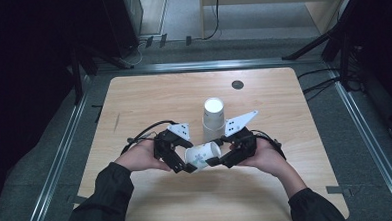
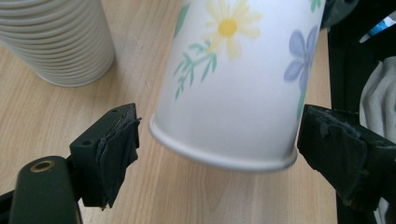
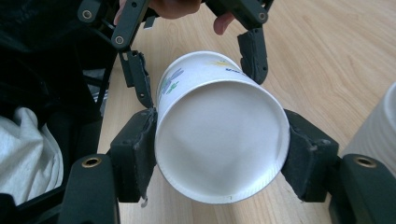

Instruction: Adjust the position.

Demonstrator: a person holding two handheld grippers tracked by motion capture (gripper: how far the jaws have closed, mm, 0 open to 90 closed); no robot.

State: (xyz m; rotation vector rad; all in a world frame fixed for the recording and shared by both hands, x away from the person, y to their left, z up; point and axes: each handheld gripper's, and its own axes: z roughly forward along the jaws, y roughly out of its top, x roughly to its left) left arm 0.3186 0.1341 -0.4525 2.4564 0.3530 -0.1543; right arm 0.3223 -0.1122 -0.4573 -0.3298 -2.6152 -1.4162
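Near the table's (image 1: pixel 138 203) front edge, a flowered paper cup (image 1: pixel 202 155) lies on its side in the air between both hands. The right tool (image 3: pixel 219 149) pinches its bottom end, pads pressed against both sides. The left tool (image 2: pixel 219 140) stands spread around the cup's rim, its left pad clear of the paper. Just beyond, a stack of cups (image 1: pixel 213 118) stands upside down.
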